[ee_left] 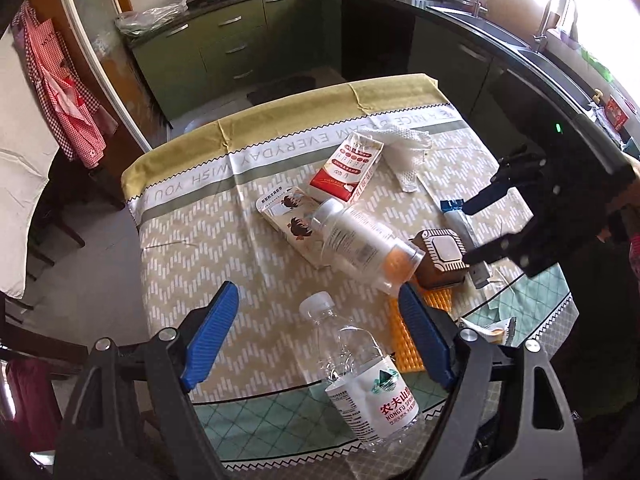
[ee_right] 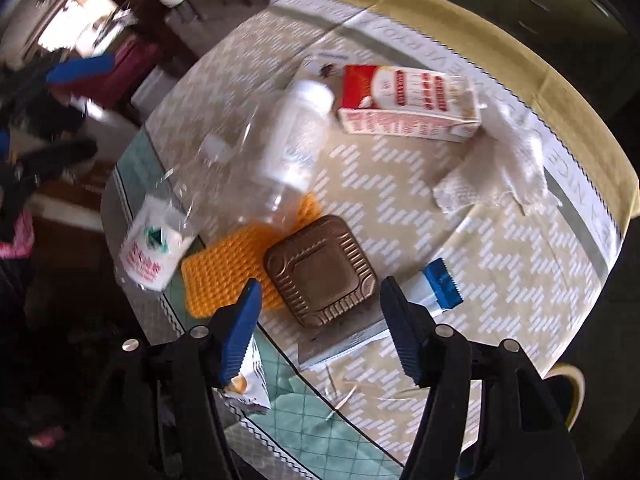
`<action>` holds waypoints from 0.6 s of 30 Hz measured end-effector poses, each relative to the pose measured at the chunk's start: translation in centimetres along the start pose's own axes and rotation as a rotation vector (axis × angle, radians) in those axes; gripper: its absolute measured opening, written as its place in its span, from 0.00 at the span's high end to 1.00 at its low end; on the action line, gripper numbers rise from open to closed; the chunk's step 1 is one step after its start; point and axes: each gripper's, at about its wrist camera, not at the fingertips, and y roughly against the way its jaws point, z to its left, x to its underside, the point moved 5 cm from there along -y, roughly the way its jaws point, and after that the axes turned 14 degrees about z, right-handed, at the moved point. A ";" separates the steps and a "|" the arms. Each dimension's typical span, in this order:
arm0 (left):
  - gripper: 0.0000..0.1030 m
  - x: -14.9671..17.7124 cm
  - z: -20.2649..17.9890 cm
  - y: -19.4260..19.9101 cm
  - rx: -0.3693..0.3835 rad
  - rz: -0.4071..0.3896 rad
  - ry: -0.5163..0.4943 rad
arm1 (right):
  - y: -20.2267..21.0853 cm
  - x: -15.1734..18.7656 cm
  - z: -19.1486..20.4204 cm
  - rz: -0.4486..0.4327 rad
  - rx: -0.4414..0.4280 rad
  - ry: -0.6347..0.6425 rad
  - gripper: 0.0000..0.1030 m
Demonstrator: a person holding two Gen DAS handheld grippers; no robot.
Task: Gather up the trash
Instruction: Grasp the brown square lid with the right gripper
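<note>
A crumpled clear water bottle (ee_left: 360, 376) with a white and green label lies on the table under my left gripper (ee_left: 320, 340), which stands open with its blue pads well clear of the bottle. Beyond it lie a white bottle with an orange end (ee_left: 368, 248), a cartoon-printed box (ee_left: 292, 224) and a red and white carton (ee_left: 348, 172). My right gripper (ee_right: 322, 332) is open above a brown square tin (ee_right: 320, 272), which sits partly on an orange mat (ee_right: 224, 272). A blue-capped tube (ee_right: 440, 284) lies to its right. The right gripper (ee_left: 468, 234) also shows at the right of the left wrist view.
A white mesh cloth (ee_left: 408, 152) lies near the table's far edge. A torn wrapper (ee_right: 248, 384) sits by the near edge. Green cabinets (ee_left: 240, 48), a dark counter and a sink (ee_left: 532, 44) ring the table. A checked apron (ee_left: 60, 92) hangs at the left.
</note>
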 end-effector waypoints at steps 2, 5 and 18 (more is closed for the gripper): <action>0.24 0.1 0.1 -0.2 0.006 0.002 -0.001 | -1.2 0.3 1.1 0.044 0.070 0.069 0.30; 0.24 0.2 -0.1 -0.5 0.012 0.007 -0.009 | -1.9 0.0 1.9 0.054 0.147 0.144 0.24; 0.24 1.0 -1.1 -1.3 0.000 0.047 -0.034 | -6.0 -2.6 0.8 0.116 -0.007 0.180 0.38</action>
